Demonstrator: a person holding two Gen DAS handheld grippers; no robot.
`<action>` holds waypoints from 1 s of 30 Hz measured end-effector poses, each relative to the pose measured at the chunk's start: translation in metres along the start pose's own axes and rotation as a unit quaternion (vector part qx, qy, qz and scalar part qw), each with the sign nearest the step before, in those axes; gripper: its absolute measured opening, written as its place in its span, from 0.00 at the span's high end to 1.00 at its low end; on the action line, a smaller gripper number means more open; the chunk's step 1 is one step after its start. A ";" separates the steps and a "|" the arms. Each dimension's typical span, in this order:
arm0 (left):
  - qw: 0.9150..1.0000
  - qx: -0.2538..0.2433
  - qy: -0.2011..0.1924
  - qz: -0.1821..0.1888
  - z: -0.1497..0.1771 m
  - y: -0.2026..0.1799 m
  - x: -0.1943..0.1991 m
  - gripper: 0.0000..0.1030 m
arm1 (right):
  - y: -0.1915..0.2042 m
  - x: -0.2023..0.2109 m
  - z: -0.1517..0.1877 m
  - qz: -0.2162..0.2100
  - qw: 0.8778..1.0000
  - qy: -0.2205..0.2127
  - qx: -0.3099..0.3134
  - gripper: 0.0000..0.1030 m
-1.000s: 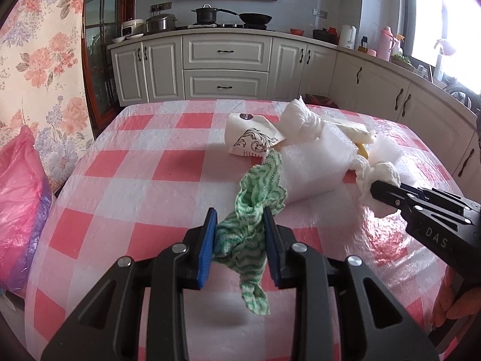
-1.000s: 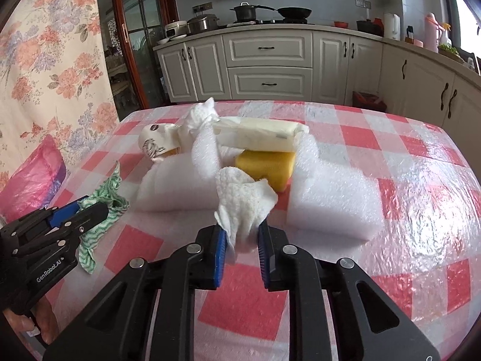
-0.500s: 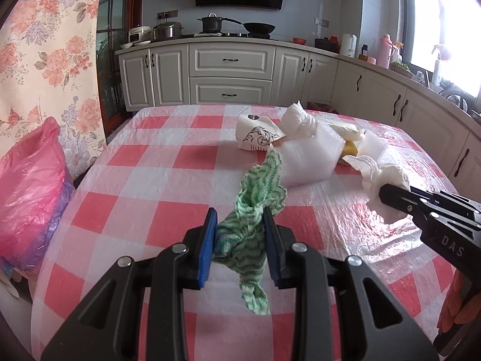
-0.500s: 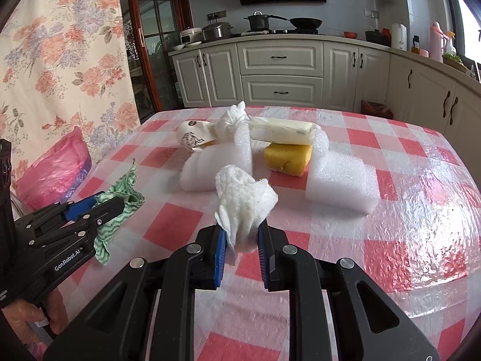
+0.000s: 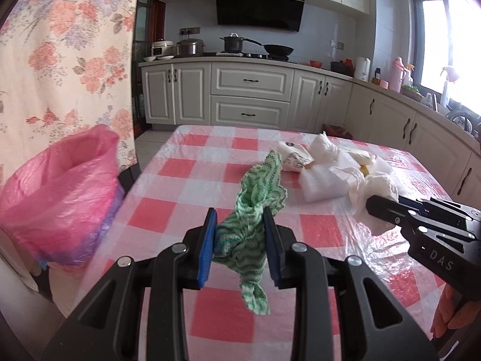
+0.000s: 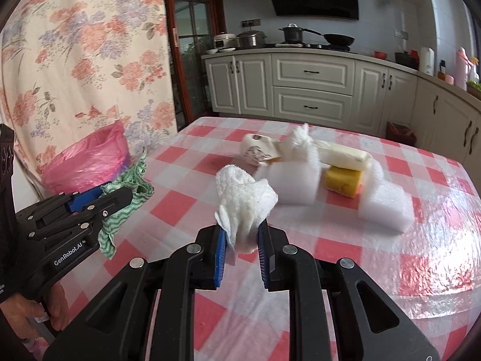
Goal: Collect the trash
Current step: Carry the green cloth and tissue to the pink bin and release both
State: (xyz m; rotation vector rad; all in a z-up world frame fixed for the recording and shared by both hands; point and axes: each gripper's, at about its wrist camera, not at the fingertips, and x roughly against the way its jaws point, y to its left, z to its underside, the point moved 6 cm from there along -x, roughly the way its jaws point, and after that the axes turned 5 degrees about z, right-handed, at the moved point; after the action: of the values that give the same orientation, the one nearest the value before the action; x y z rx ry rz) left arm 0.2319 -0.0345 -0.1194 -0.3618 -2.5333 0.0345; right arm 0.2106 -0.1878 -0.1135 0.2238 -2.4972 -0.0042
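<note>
The surface [image 5: 186, 180] now sits lower and farther off than a second ago, and the pink bag [image 5: 60, 192] beyond its left edge has come into full view: both loads look headed there. Open room lies between edge and bag. Left gripper [image 5: 240, 240] fingers pinch the green cloth [image 5: 255, 198]; right gripper [image 6: 240, 240] fingers pinch a white tissue [image 6: 243, 198]. Foam, a cup and a sponge remain behind.
</note>
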 end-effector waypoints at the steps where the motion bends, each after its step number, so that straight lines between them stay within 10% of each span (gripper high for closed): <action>1: 1.000 0.001 -0.002 -0.005 -0.001 0.005 0.003 0.71 | 0.007 0.000 -0.001 -0.005 1.000 0.000 0.005 0.82; 30: 0.977 0.068 -0.060 -0.191 -0.042 0.215 0.089 0.71 | 0.215 -0.055 -0.097 -0.175 0.977 -0.025 0.120 0.82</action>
State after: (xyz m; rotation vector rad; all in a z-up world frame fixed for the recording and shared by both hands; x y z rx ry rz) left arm 0.2378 0.1936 -0.0580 0.1895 -2.6576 0.0827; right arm 0.2770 0.0377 -0.0562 0.7701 -2.4718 0.1488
